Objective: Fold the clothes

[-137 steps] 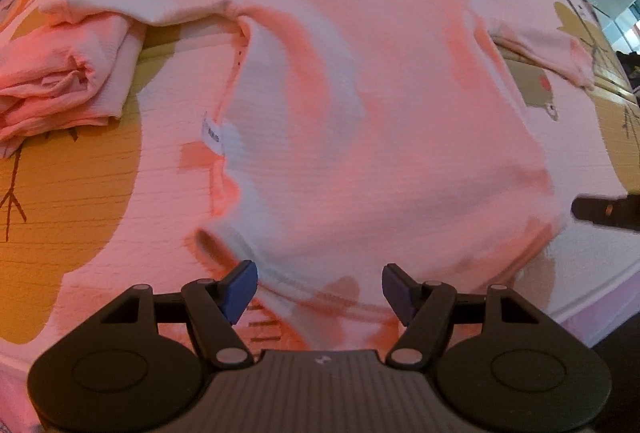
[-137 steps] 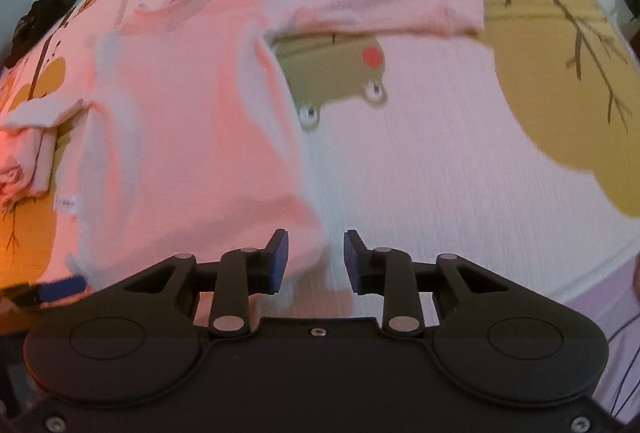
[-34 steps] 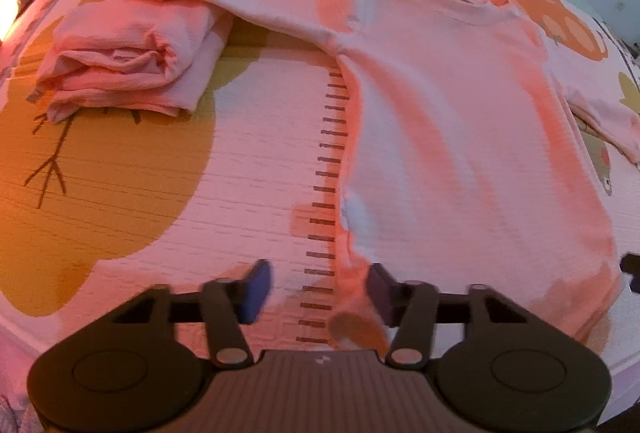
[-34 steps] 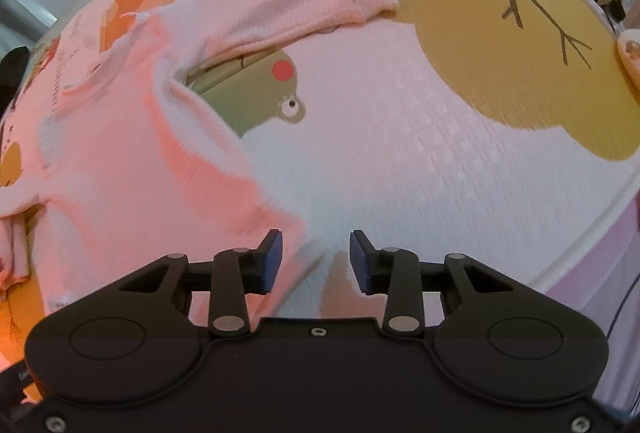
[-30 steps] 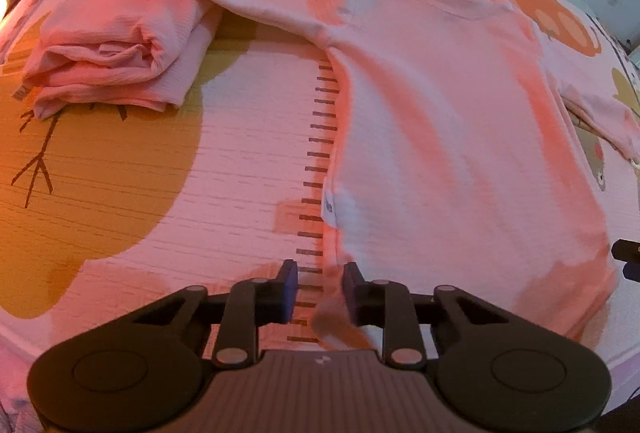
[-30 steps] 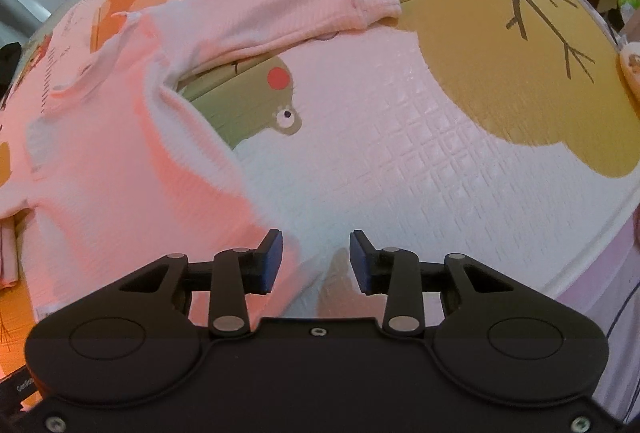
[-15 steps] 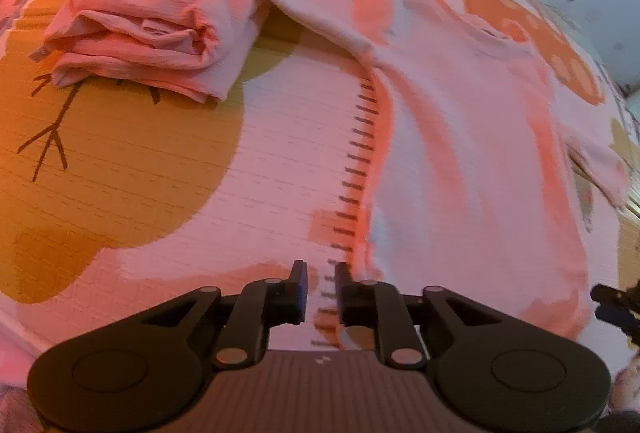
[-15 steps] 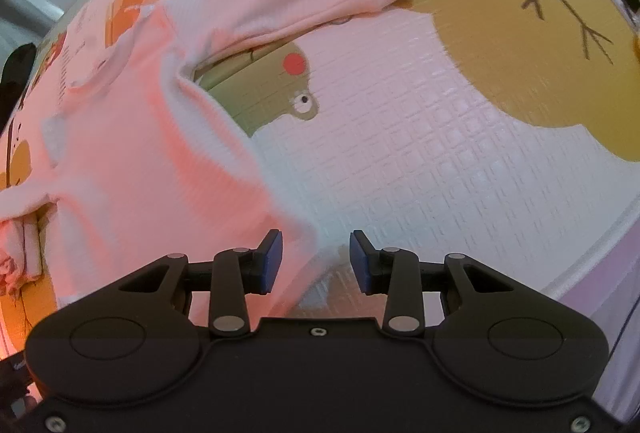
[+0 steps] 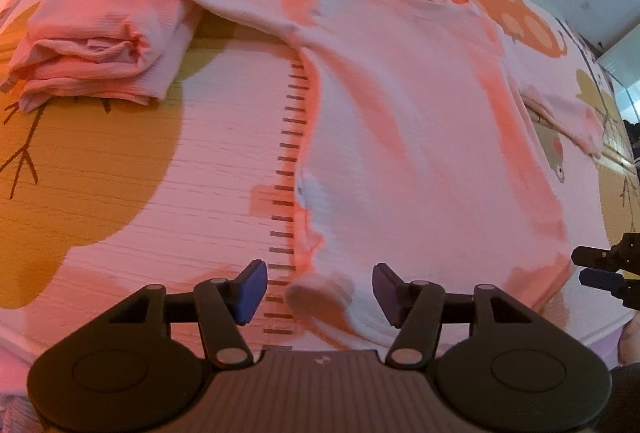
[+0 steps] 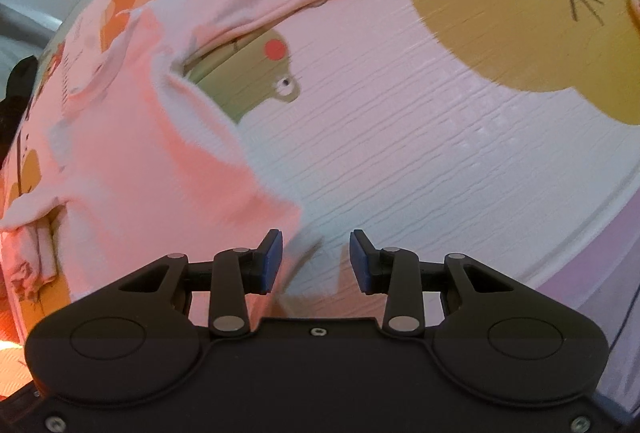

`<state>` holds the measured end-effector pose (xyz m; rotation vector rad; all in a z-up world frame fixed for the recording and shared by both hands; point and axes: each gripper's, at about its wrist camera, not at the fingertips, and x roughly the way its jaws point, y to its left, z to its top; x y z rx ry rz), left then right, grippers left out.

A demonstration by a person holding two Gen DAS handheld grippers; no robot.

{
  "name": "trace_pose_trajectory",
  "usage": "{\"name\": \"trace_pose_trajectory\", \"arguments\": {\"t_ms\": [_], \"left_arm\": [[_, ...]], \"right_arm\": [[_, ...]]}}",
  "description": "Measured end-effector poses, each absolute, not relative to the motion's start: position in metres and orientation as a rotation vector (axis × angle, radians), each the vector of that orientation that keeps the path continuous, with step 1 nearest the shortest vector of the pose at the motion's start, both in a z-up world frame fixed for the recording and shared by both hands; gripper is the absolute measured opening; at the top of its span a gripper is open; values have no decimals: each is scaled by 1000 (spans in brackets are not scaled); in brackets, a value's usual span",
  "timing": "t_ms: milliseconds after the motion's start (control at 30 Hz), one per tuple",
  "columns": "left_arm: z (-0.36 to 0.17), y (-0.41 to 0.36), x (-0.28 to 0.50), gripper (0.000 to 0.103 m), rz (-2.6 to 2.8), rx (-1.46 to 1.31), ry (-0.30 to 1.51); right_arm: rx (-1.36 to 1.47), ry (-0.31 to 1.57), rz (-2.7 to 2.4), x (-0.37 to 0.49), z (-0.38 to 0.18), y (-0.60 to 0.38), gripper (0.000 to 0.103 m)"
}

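Observation:
A pale pink long-sleeved top [image 9: 408,137] lies spread flat on the printed play mat [image 9: 132,169], neck at the far side, sleeves out to both sides. My left gripper [image 9: 319,291] stands open over the near left hem corner, which lies loose and slightly curled between the fingers. In the right wrist view the same top [image 10: 152,161] fills the left half. My right gripper [image 10: 315,260] is open at the near right hem corner, the cloth edge just inside its left finger. The right gripper [image 9: 604,267] also shows at the right edge of the left wrist view.
A folded pink garment [image 9: 100,49] lies at the far left of the mat, with the top's left sleeve end resting by it. The mat's near edge [image 10: 580,233] curves close behind my right gripper. A dark object [image 10: 18,81] sits at the far left edge.
My left gripper was shut on the left hem corner half a second ago and has opened, leaving the corner lying on the mat. My right gripper has stayed open at the right corner.

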<state>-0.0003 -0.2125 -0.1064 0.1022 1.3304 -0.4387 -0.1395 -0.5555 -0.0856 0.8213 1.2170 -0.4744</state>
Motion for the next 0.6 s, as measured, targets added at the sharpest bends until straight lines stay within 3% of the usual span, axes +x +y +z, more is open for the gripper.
{"name": "trace_pose_trajectory", "arguments": {"t_ms": [133,200,333,600], "left_arm": [[-109,-218,-5,32,-455,108,1338],[-109,-219,-6,18,-466,109,1334],[-108,-219,-4,10,-477,89,1325],[-95,-204,2,8,-456,47,1297]], "right_arm": [[839,1213,-458,-135,-89,-550,27],[839,1209,-451,-134,-88,-548,19],[823,1200,-436,-133,-83,-544,13],[791,1182,-407,-130,-73,-537,7]]}}
